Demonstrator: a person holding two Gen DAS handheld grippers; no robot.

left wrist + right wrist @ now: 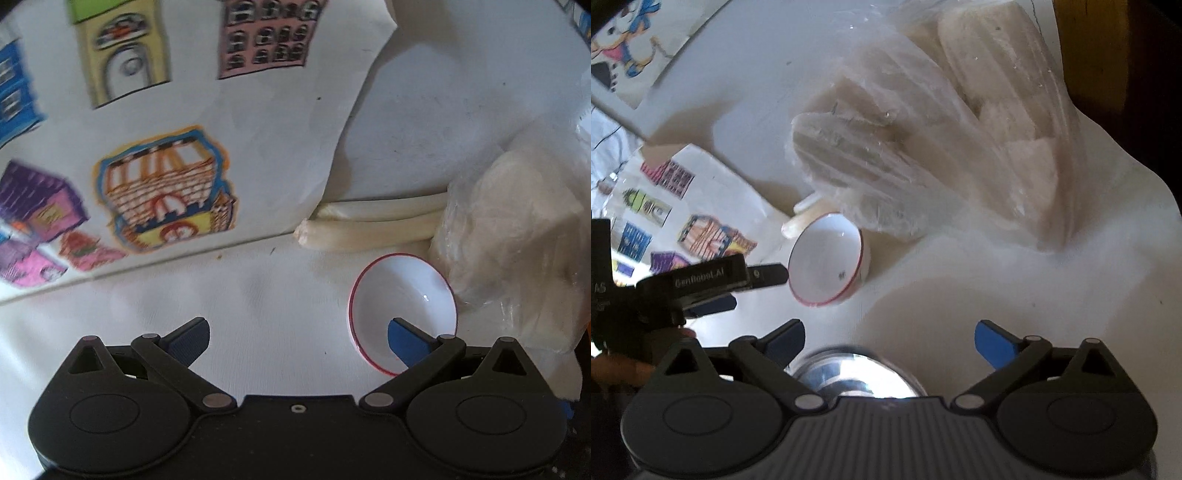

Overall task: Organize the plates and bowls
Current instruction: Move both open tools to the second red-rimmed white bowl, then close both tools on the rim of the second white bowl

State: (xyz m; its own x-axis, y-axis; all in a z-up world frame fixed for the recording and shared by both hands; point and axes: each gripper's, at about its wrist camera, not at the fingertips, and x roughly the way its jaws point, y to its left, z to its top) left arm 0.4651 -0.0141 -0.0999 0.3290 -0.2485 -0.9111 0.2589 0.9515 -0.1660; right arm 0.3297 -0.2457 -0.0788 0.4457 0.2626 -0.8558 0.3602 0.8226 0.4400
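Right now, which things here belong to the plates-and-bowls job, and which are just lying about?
Job:
- white bowl with red rim
- shiny metal bowl under the right tongs

Lying about:
- clear bag of pale blocks
- printed building pictures
- pale tubes

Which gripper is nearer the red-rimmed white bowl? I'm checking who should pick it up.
Left. The left gripper is open with one of its fingers over the red-rimmed white bowl. The right gripper sits back from the bowl, open above a shiny metal bowl.
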